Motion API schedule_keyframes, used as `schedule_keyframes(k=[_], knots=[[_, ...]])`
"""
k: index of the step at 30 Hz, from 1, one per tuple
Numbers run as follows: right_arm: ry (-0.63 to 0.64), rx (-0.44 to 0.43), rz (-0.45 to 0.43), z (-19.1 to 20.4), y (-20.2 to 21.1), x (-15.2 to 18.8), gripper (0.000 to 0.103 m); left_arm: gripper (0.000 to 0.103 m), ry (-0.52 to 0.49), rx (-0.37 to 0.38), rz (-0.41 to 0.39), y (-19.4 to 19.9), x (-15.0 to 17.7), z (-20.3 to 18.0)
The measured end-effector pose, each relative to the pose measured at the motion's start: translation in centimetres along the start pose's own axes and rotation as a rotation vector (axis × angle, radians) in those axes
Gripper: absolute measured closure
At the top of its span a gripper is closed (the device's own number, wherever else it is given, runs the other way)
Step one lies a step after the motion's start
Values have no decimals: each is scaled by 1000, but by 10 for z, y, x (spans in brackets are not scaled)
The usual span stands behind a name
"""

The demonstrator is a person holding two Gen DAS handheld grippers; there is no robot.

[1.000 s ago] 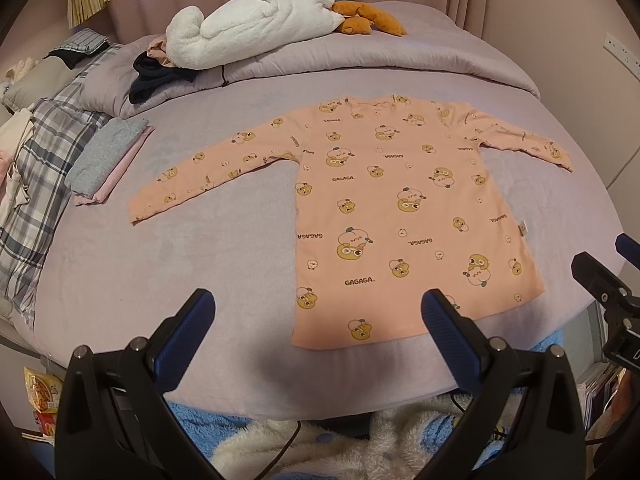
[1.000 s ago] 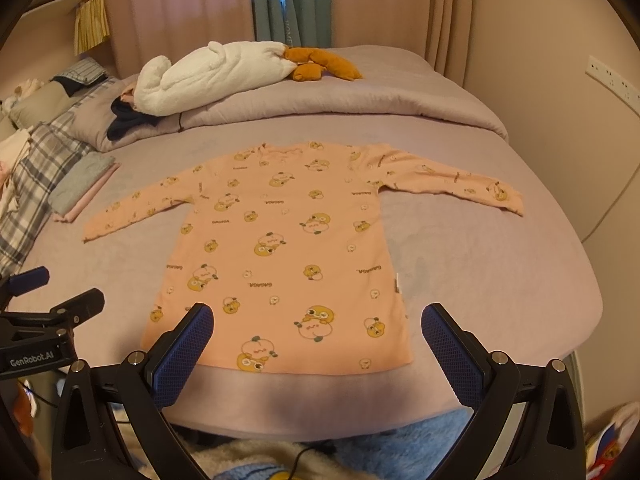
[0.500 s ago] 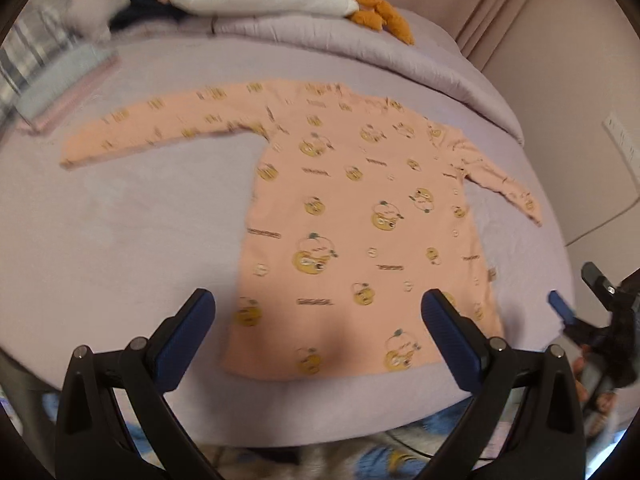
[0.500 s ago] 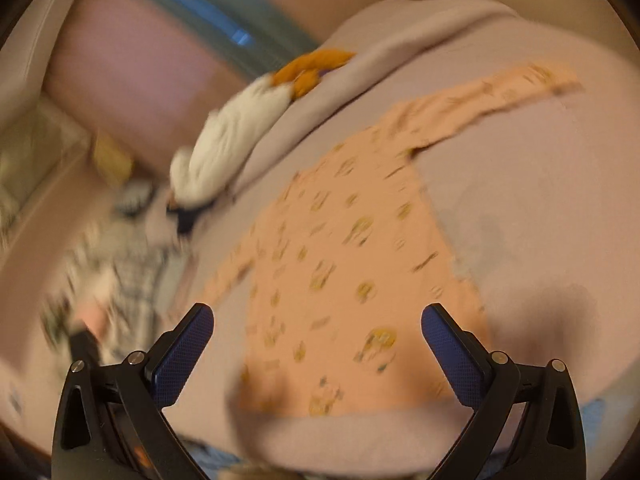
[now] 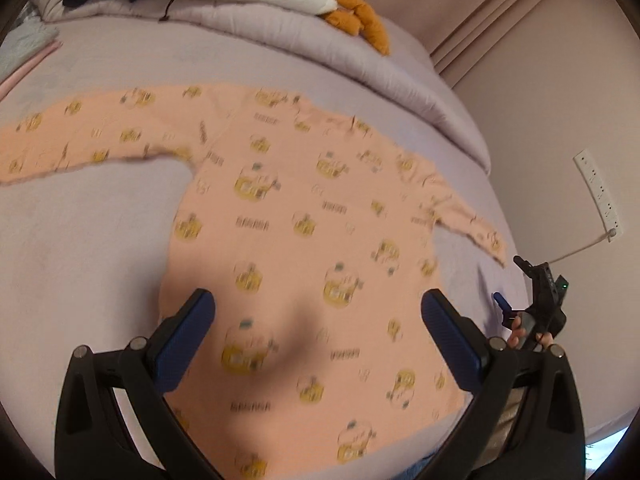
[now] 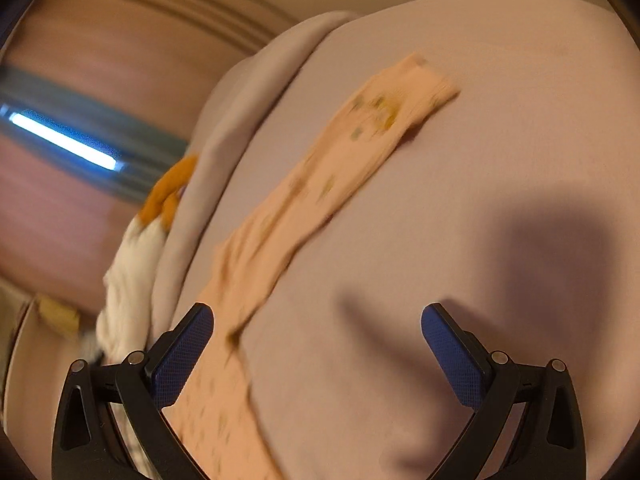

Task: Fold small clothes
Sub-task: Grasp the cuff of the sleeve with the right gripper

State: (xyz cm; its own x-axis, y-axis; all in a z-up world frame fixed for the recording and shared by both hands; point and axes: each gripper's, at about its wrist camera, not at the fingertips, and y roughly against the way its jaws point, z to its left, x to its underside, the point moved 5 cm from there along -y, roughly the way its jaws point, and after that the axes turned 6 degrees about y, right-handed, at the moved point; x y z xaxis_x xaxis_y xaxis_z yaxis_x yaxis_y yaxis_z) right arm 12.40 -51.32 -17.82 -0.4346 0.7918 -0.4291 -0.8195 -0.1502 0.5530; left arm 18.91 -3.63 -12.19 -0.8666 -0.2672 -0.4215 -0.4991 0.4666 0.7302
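The left gripper (image 5: 318, 322) hung wide open and empty over the hem of the shirt (image 5: 304, 240). The right gripper (image 6: 317, 338), likewise agape and empty, hovered beside its right sleeve (image 6: 352, 168). The shirt lay flat on the bed (image 5: 80, 248), a duvet (image 5: 360, 60) beyond.

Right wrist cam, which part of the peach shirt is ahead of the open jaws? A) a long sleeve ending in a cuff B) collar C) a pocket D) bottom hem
A: a long sleeve of the peach shirt stretches across the bedcover to its cuff, ahead of the open right gripper.
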Motion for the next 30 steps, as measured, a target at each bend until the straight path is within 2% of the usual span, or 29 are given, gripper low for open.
schedule_keyframes(k=[3,6,8,11,13,18,19,20,21,22,23,27,28,29,30], knots=[[-35,0,-40,-12,-12,-30,0,0,-3,15,-28,-4,-11,-3],[-109,-30,-30,-23,-30,-50,0,0,15,9,-45,-11,-21,-1],[-157,-76,-79,-25,-32,-62,0,0,29,-6,-51,-16,-26,2],[-199,-125,-110,-28,-36,-73,0,0,51,-16,-51,-24,-33,5],[-213,-120,-124,-26,-37,-71,0,0,66,-17,-46,-28,-36,6],[-160,-83,-145,-12,-33,-70,0,0,81,-17,-56,-29,-42,8],[-160,-93,-155,-14,-34,-73,6,0,83,-17,-59,-28,-43,8],[-177,-126,-162,-14,-30,-69,20,0,86,-18,-60,-27,-43,9],[-197,-154,-162,-31,-35,-77,29,0,88,-18,-59,-26,-44,10],[-242,-196,-149,-38,-37,-76,47,0,88,-21,-60,-25,-43,12],[-275,-200,-141,-45,-38,-73,56,0,85,-27,-67,-22,-44,14],[-282,-168,-156,-46,-38,-67,76,0,87,-54,-89,-11,-44,24],[-261,-153,-158,-41,-34,-66,89,0,88,-59,-91,-10,-43,26],[-223,-116,-164,-33,-28,-67,95,0,90,-71,-93,-7,-42,30],[-198,-101,-167,-27,-27,-68,95,0,94,-86,-95,-4,-41,33]])
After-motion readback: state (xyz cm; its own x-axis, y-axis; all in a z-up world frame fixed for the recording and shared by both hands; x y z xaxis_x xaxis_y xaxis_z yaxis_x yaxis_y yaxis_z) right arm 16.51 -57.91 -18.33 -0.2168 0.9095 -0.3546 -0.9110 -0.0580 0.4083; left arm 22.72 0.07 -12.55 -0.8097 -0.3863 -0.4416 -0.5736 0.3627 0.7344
